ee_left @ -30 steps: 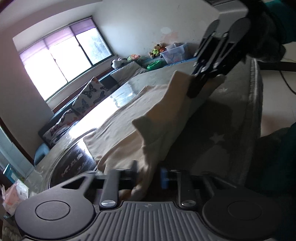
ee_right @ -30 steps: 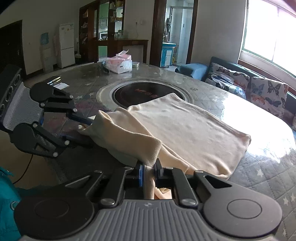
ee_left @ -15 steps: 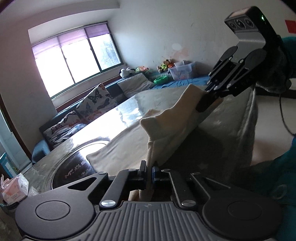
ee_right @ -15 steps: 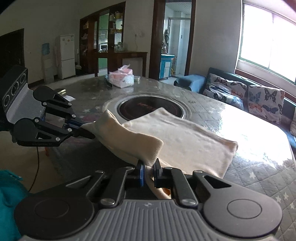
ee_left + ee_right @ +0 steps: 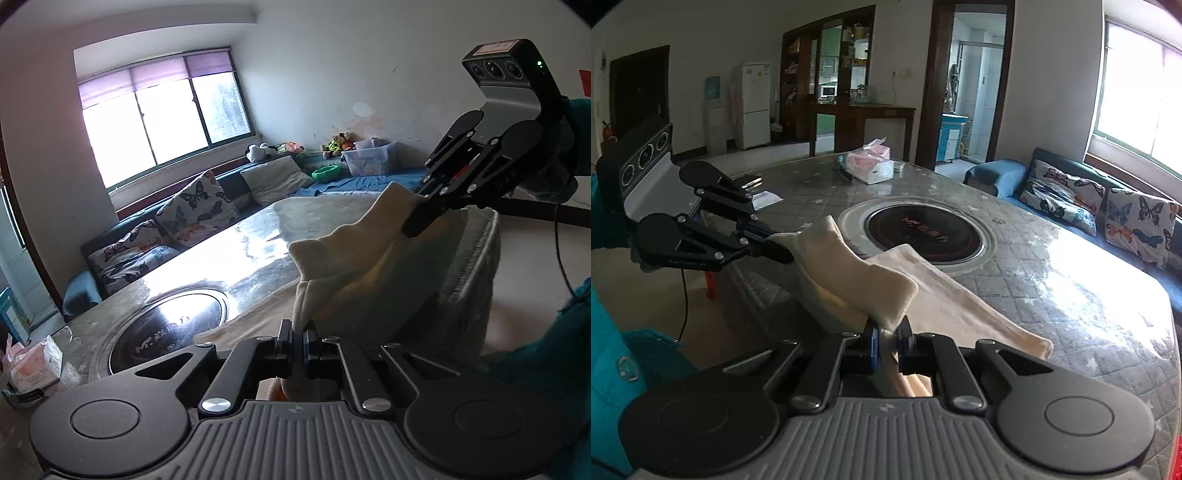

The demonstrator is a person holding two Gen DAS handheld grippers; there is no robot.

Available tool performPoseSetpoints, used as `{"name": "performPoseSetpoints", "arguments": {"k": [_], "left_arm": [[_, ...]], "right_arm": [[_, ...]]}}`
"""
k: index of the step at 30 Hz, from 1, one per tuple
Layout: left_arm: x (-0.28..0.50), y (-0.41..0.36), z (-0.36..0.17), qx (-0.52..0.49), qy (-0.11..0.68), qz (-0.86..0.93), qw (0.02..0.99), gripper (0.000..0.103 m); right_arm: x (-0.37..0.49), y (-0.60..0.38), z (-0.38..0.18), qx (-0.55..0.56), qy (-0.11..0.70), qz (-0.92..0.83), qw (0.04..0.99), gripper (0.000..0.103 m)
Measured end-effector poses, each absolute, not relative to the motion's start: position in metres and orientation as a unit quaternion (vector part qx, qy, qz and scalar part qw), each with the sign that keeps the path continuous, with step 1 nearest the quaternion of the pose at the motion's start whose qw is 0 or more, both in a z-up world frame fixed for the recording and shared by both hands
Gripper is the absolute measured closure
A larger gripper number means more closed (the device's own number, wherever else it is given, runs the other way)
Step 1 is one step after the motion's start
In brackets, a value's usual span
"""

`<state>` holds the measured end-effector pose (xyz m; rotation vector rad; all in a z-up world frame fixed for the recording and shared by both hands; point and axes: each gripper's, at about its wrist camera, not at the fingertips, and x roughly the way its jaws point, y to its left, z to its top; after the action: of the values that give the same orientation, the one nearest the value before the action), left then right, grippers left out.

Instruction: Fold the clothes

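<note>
Clearly both tools are clamped on the cream garment [image 5: 871, 284]: left tool [image 5: 298, 341] and right tool [image 5: 888, 341] each pinch a near corner, lifted above the counter [image 5: 1052, 258]. Keep the edge taut and level; lay it squarely over the far part.

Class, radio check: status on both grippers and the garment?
Left gripper and right gripper both shut on cream garment. Near edge lifted, rest on table. Nothing obstructing.

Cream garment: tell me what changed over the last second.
Both grippers raised the cream garment and drew it back toward the table's near edge; less of it lies on the quilted table cover. Unchanged: left gripper and right gripper jaws stay clamped on it.
</note>
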<state>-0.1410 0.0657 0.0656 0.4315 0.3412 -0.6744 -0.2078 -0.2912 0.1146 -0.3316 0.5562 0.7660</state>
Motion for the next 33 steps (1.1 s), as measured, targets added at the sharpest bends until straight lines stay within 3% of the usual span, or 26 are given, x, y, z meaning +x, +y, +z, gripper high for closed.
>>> {"name": "performPoseSetpoints", "arguments": {"k": [11,20,24,26,33], "left_arm": [[-0.051,0.040,0.057,0.206,0.195,-0.301,0.911,0.097],[0.024,0.022,0.030,0.195,0.266,-0.244,0.912,0.097],[0.041,0.020,0.014,0.194,0.291,-0.221,0.910,0.094],[0.047,0.017,0.010,0.193,0.299,-0.210,0.911,0.093],[0.046,0.023,0.021,0.166,0.295,-0.182,0.923,0.088]], "right_arm": [[-0.125,-0.290,0.112,-0.159,0.273,0.330,0.889,0.095],[-0.047,-0.276,0.073,-0.150,0.311,0.289,0.893,0.094],[-0.027,-0.273,0.048,-0.132,0.333,0.261,0.896,0.092],[-0.026,-0.276,0.045,-0.126,0.335,0.250,0.900,0.085],[-0.027,-0.290,0.044,-0.103,0.333,0.214,0.913,0.082]]}}
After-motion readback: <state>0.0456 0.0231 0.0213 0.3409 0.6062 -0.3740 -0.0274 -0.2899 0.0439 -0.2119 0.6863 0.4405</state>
